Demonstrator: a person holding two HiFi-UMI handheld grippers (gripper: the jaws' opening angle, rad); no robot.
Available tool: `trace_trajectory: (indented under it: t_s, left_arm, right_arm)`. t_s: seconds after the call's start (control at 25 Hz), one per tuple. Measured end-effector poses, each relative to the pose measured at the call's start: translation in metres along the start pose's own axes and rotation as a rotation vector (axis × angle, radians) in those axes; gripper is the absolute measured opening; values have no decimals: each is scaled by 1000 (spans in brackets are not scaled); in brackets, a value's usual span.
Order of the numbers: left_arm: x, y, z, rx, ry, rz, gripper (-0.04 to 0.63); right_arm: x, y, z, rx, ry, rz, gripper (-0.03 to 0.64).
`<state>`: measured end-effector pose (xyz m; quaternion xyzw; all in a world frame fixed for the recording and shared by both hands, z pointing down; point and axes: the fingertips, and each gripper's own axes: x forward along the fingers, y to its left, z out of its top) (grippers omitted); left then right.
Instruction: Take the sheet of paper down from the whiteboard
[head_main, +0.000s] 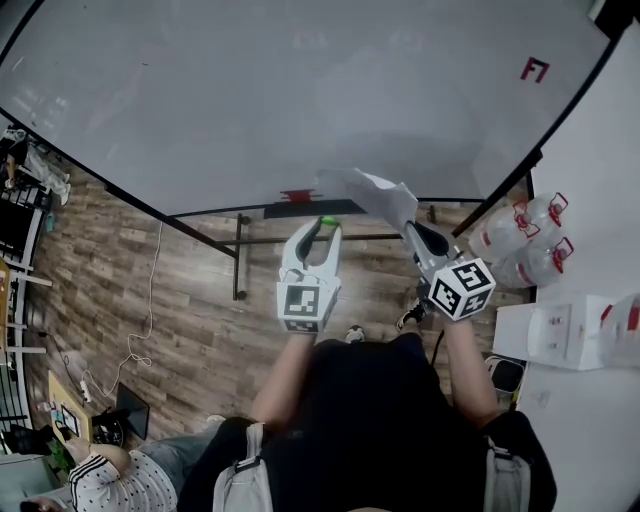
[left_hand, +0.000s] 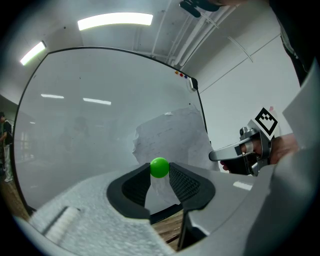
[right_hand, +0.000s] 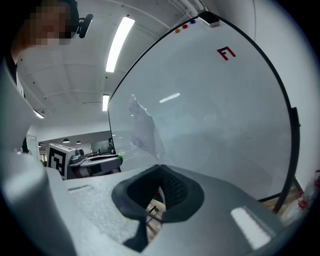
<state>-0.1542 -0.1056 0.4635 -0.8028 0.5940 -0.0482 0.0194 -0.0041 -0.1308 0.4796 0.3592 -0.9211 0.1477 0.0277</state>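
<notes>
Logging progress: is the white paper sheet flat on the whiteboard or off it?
Off it: the crumpled white paper sheet bends away from the whiteboard, pinched in the right tool.

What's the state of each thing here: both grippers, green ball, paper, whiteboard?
left gripper: shut on the green ball.
green ball: pinched between the left jaw tips.
right gripper: shut on the sheet of paper.
sheet of paper: crumpled, held by one edge, standing away from the whiteboard.
whiteboard: upright, blank apart from one red mark.
</notes>
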Motion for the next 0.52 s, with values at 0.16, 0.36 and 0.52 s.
trace_trajectory:
  t_s: [0.16,0.36,0.52]
  left_arm:
    - [1,-2,1,3,3,-9,129]
    - [4,-7,1,5,1,-22,129]
    - [5,-11,-1,1,2,-29,129]
  right_arm:
    - [-1,-2,0,0,-3,-8,3]
    - [-6,-5,-1,3,-5,-16,3]
    - [-8,-6,-2,5,-6,-19,3]
